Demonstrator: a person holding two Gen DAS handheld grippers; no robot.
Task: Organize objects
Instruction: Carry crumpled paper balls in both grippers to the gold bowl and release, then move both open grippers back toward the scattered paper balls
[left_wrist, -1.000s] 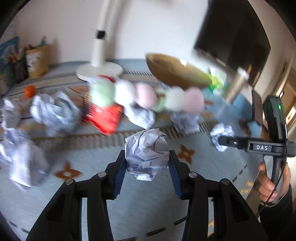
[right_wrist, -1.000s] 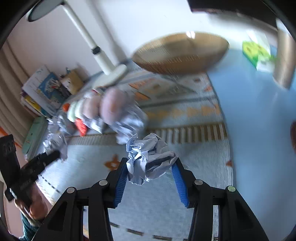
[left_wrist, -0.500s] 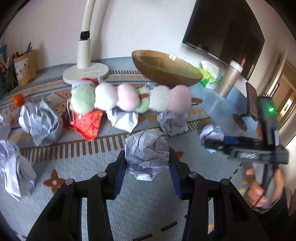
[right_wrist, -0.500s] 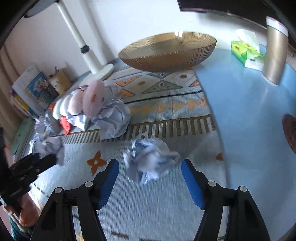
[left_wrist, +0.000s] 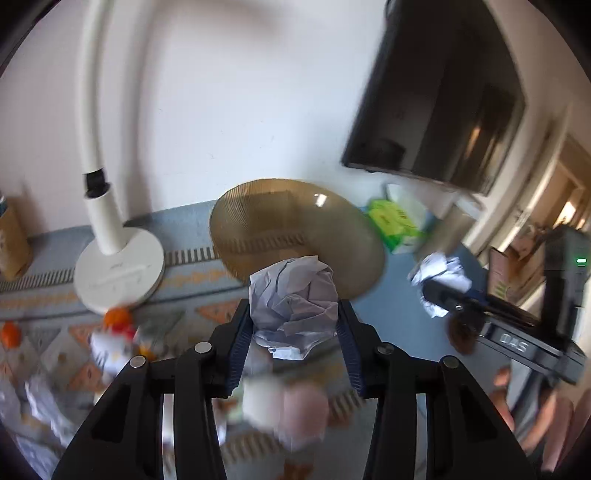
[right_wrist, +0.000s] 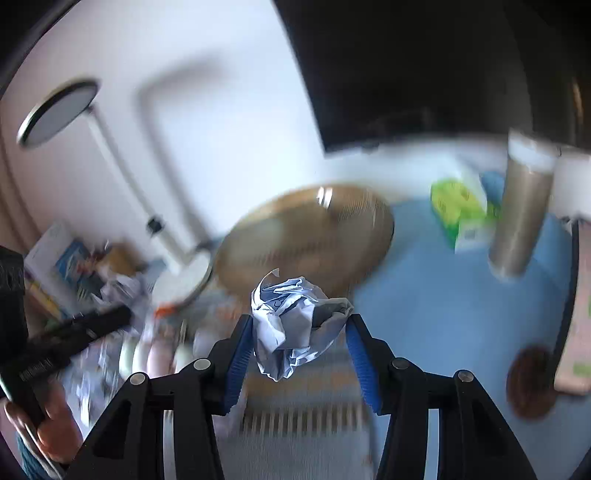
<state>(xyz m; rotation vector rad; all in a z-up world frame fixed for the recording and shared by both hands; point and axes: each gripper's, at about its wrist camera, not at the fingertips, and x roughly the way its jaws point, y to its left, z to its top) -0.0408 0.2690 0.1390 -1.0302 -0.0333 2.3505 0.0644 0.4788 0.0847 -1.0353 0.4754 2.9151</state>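
bowl (left_wrist: 295, 225) nearer, plush row (left_wrist: 284, 406) blurred

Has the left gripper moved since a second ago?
Yes. The left gripper, shut on its paper ball, has advanced toward the gold bowl: the ball now overlaps the bowl's near rim, and the plush skewer has dropped below the fingers.
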